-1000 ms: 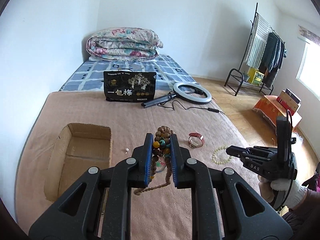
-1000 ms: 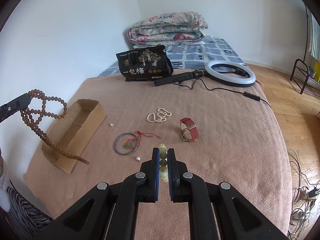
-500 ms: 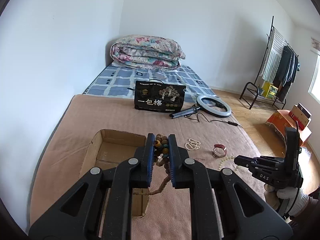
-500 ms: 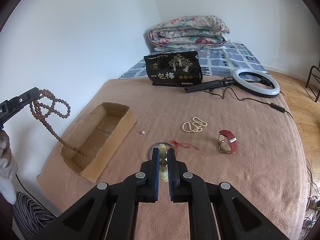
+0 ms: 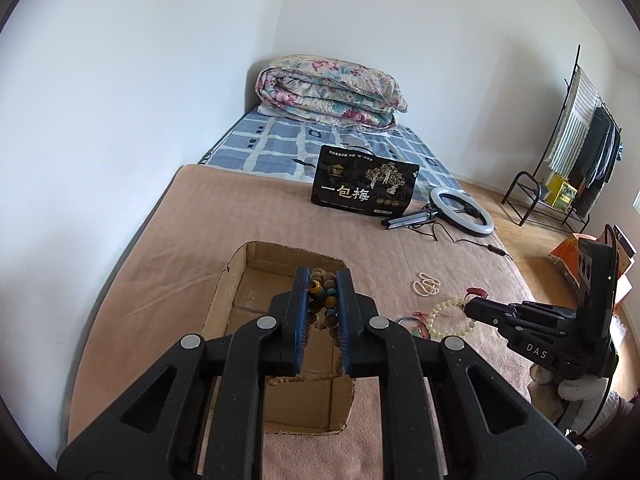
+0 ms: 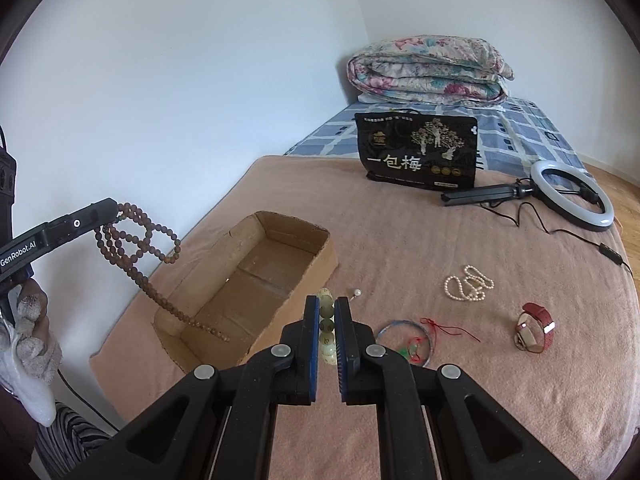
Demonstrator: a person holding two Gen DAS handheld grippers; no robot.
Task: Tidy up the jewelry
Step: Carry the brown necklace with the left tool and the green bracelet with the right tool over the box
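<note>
While the left gripper [image 5: 323,294] hangs over the box [image 6: 256,280], its jaws clamp the brown beads [image 6: 132,240], a limp, light strand (tail dangling into the box). The right gripper [image 6: 327,320] pinches the pale bracelet [image 5: 452,316]; such smooth beads may slip, so bunching them helps.

The black bag [image 6: 418,154] standing near the far edge of the brown blanket [image 6: 500,380] carries three large white characters, "一包梅" (the small print above them is too fine to read). The left gripper [image 6: 114,210] has "GenRobot.AI" in white on its side. The right gripper [image 5: 470,306] shows the letters "DAS" on its body.
</note>
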